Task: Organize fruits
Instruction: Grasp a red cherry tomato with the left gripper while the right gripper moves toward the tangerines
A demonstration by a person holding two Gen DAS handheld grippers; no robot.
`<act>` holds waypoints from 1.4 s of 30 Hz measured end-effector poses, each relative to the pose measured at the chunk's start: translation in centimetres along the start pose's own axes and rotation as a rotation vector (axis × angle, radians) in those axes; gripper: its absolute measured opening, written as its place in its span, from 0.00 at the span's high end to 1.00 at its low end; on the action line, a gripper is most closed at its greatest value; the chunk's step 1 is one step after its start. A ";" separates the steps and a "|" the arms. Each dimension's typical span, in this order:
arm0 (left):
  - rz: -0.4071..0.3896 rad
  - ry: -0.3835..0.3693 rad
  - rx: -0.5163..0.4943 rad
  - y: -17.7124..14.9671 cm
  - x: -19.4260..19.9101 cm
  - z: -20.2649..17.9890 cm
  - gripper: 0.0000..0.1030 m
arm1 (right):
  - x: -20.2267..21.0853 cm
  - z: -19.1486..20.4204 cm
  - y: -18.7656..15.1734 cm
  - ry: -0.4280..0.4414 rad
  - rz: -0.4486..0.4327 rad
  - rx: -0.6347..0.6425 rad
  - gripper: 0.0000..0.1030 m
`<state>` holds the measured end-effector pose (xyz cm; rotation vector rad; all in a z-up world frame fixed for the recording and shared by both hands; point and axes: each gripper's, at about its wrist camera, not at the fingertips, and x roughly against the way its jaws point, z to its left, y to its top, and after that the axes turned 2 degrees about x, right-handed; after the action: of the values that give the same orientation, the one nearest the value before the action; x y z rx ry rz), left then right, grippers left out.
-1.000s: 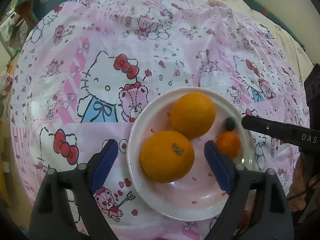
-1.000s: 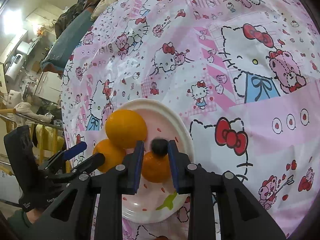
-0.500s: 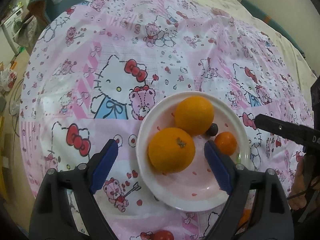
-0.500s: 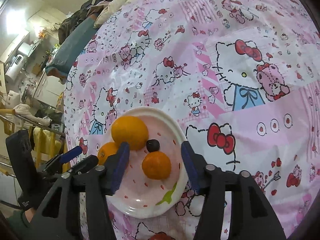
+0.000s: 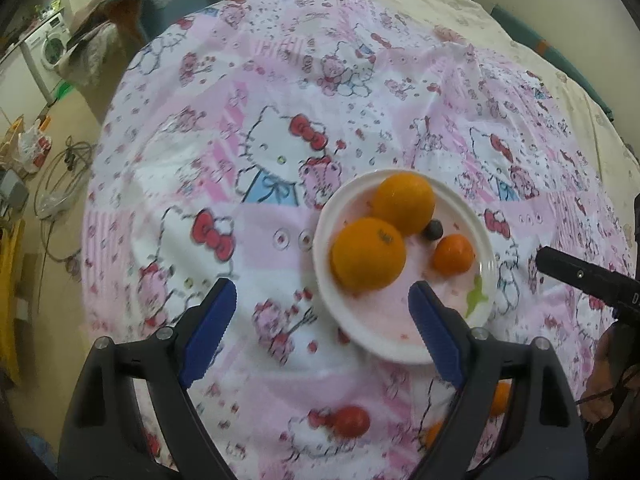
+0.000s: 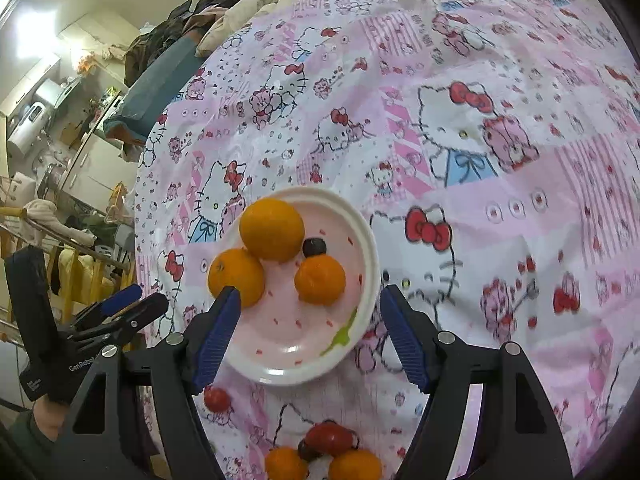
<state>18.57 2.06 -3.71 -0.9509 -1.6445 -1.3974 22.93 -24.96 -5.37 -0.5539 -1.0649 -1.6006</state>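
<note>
A white plate holds two big oranges, a small mandarin and a dark grape. My left gripper is open and empty, held above the plate's near left side. My right gripper is open and empty above the plate's near edge. Loose fruit lies on the cloth near me: a red tomato, another tomato, small oranges and a dark grape.
The round table wears a pink Hello Kitty cloth. The table edge drops to the floor on the left. The right gripper's finger shows at the right of the left wrist view. The left gripper shows at the left of the right wrist view.
My right gripper opened, left the dark grape on the plate and drew back. Both grippers pulled back and up from the plate, so loose fruit near me came into view.
</note>
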 end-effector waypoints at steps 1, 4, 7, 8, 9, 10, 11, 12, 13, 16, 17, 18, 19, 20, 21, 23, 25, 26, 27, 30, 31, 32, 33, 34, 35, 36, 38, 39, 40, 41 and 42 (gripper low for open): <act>0.003 0.009 -0.003 -0.3 0.3 0.1 0.17 | 0.2 0.1 -0.4 0.002 0.001 -0.003 0.27; 0.017 0.020 -0.013 -1.4 1.0 0.5 0.17 | 0.9 0.5 -1.4 -0.001 -0.002 0.002 0.27; 0.036 0.015 -0.025 -2.9 1.6 0.6 0.17 | 1.5 0.9 -2.4 0.001 -0.004 0.008 0.27; 0.042 0.011 -0.033 -3.4 1.6 0.5 0.17 | 1.7 1.0 -2.8 0.001 -0.005 0.007 0.27; 0.055 0.006 -0.048 -3.9 1.5 0.3 0.17 | 1.9 1.0 -3.1 0.002 -0.005 0.005 0.27; 0.088 -0.002 -0.076 -4.7 1.0 -0.1 0.17 | 2.1 1.0 -3.5 0.003 -0.003 0.000 0.27; 0.109 -0.004 -0.088 -5.1 0.6 -0.3 0.17 | 2.3 1.0 -3.9 0.005 -0.002 -0.006 0.27; 0.125 -0.005 -0.097 -5.7 0.2 -0.5 0.18 | 2.6 0.9 -4.3 0.009 0.000 -0.017 0.27; 0.138 -0.008 -0.104 -6.2 -0.2 -0.8 0.18 | 2.8 0.8 -4.7 0.011 0.004 -0.026 0.27; 0.169 -0.009 -0.139 -7.0 -1.2 -1.7 0.19 | 3.3 0.3 -5.9 0.017 0.011 -0.060 0.27; 0.175 -0.002 -0.154 -7.3 -1.5 -1.9 0.19 | 3.5 0.2 -6.3 0.017 0.012 -0.069 0.27; 0.183 0.005 -0.168 -7.5 -1.9 -2.1 0.22 | 3.7 0.1 -6.6 0.015 0.012 -0.073 0.27; 0.190 0.008 -0.176 -7.7 -2.2 -2.3 0.27 | 3.8 0.0 -7.0 0.010 0.013 -0.077 0.27; 0.205 0.002 -0.180 -7.9 -2.5 -2.4 0.37 | 3.9 -0.1 -7.4 0.004 0.015 -0.081 0.27; 0.224 -0.009 -0.179 -8.0 -2.8 -2.5 0.41 | 4.1 -0.3 -7.8 -0.002 0.016 -0.087 0.27; 0.256 -0.017 -0.185 -8.4 -3.5 -2.7 0.41 | 4.3 -0.7 -8.5 -0.007 0.018 -0.099 0.26; 0.266 -0.007 -0.210 -8.7 -4.0 -3.3 0.45 | 4.5 -1.1 -9.1 -0.016 0.020 -0.107 0.26; 0.269 -0.003 -0.222 -8.8 -4.2 -3.5 0.48 | 4.6 -1.3 -9.3 -0.024 0.022 -0.110 0.26; 0.273 0.006 -0.238 -9.0 -4.4 -3.8 0.49 | 4.6 -1.4 -9.5 -0.029 0.026 -0.113 0.26; 0.277 0.034 -0.271 -9.3 -5.1 -4.4 0.58 | 4.3 -1.9 -10.0 -0.044 0.046 -0.115 0.26; 0.281 0.040 -0.280 -9.4 -5.3 -4.5 0.60 | 4.2 -2.1 -10.1 -0.050 0.053 -0.114 0.26; 0.284 0.047 -0.286 -9.4 -5.5 -4.6 0.63 | 4.2 -2.1 -10.2 -0.055 0.057 -0.113 0.26; 0.284 0.054 -0.295 -9.5 -5.6 -4.7 0.64 | 4.1 -2.2 -10.2 -0.058 0.060 -0.111 0.26; 0.282 0.052 -0.298 -9.6 -5.6 -4.7 0.65 | 4.0 -2.3 -10.3 -0.060 0.064 -0.111 0.26; 0.280 0.044 -0.300 -9.6 -5.6 -4.9 0.71 | 4.0 -2.3 -10.3 -0.061 0.066 -0.111 0.26; 0.281 0.034 -0.302 -9.6 -5.6 -5.0 0.76 | 4.0 -2.3 -10.3 -0.060 0.067 -0.112 0.26; 0.275 0.036 -0.311 -9.8 -5.5 -5.4 0.76 | 3.9 -2.1 -10.3 -0.056 0.067 -0.108 0.26; 0.273 0.036 -0.314 -9.8 -5.4 -5.4 0.76 | 3.9 -2.1 -10.2 -0.057 0.067 -0.104 0.26; 0.274 0.035 -0.311 -9.9 -5.2 -5.5 0.76 | 3.9 -2.0 -10.2 -0.057 0.067 -0.101 0.26; 0.275 0.031 -0.306 -9.8 -5.1 -5.4 0.76 | 3.8 -1.9 -10.2 -0.058 0.069 -0.098 0.26; 0.275 0.024 -0.301 -9.8 -4.8 -5.3 0.76 | 3.7 -1.9 -10.2 -0.058 0.074 -0.097 0.26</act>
<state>12.31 -4.69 -11.57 -1.2738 -1.2487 -1.4796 12.52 -28.39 -6.94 -0.7007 -1.0018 -1.5859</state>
